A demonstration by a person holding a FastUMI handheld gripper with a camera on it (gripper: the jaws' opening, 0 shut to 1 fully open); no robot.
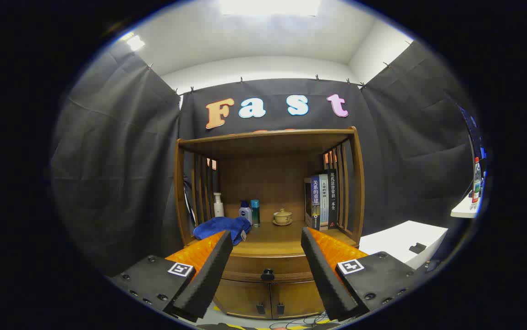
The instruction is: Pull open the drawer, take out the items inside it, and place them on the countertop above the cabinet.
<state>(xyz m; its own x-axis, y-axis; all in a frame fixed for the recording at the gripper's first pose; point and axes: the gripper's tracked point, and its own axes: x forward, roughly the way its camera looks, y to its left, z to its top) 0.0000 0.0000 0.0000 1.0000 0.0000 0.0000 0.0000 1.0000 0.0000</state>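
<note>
A wooden cabinet (268,183) stands ahead against the booth wall. Its drawer (268,268) is shut, with a dark round knob (267,274) at the front middle. My gripper (267,240) is open, its two black foam pads (211,270) spread wide with nothing between them; the knob shows in the gap, some way beyond the fingertips. The countertop (272,236) above the drawer carries a crumpled blue cloth (222,228), a white pump bottle (218,205), a small blue-and-white bottle (245,212), a teal bottle (255,212), a lidded tea cup on a saucer (282,217) and upright books (322,200).
Two small cabinet doors (268,300) with dark handles sit under the drawer. A white table (405,240) stands right of the cabinet, with a small black object (417,248) on it. Further right a bottle (476,181) stands on another white surface. Cables (300,321) lie on the floor below.
</note>
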